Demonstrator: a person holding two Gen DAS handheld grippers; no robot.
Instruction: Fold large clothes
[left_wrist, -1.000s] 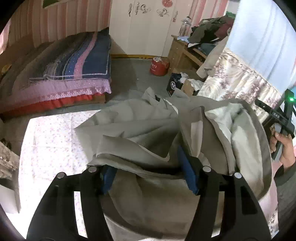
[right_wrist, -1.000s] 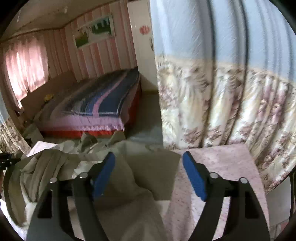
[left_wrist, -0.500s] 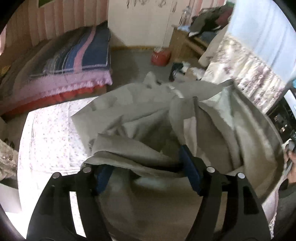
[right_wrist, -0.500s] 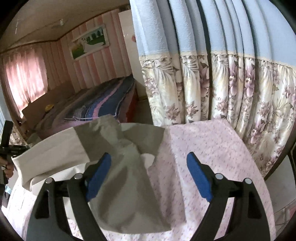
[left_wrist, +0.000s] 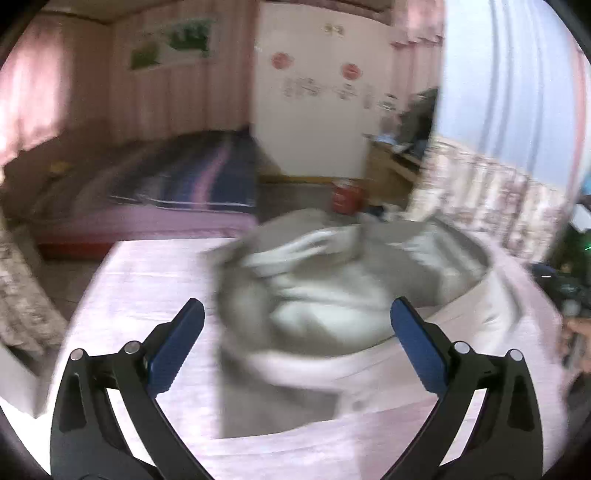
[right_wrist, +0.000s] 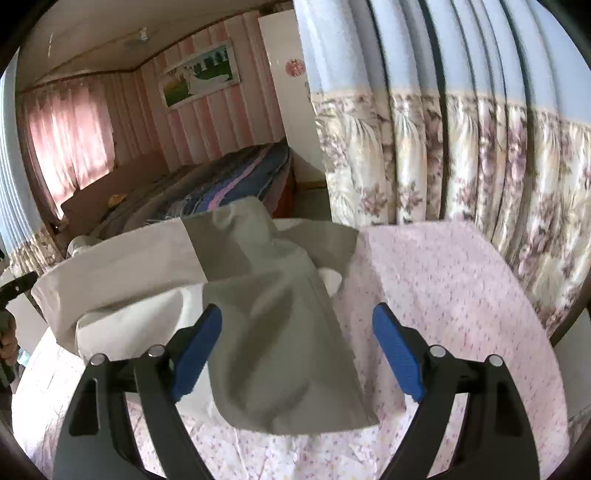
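- Your left tongs (left_wrist: 297, 332) are opening, now very wide. The grey garment (left_wrist: 332, 306) lies ahead of and between the blue pads; neither pad presses on it. Nothing held.
- Your right tongs (right_wrist: 297, 347) stand wide apart. A flap of the garment (right_wrist: 273, 332) lies in the gap, nearer the left pad; no pinch on the cloth is visible. Nothing held there either.
- Garment location: on the tabletop (right_wrist: 443, 280) with the pink floral cover, filling the centre of the left wrist view and the centre-left of the right wrist view. Its far edge seems to hang over the tabletop's far edge.
- State of cloth: bunched, pale lining turned up in places, one darker flap laid over a paler band. The left wrist view is blurred, so exact layers cannot be read.
- Progress, as a judgement: early to middle. The garment is down and partly doubled over, but no flat, squared fold shows.
- Left to do: spread and smooth, bring edges into line, complete the folds.
- Background only: a bed (right_wrist: 229, 181) at mid-left, curtains (right_wrist: 461, 155) at right.
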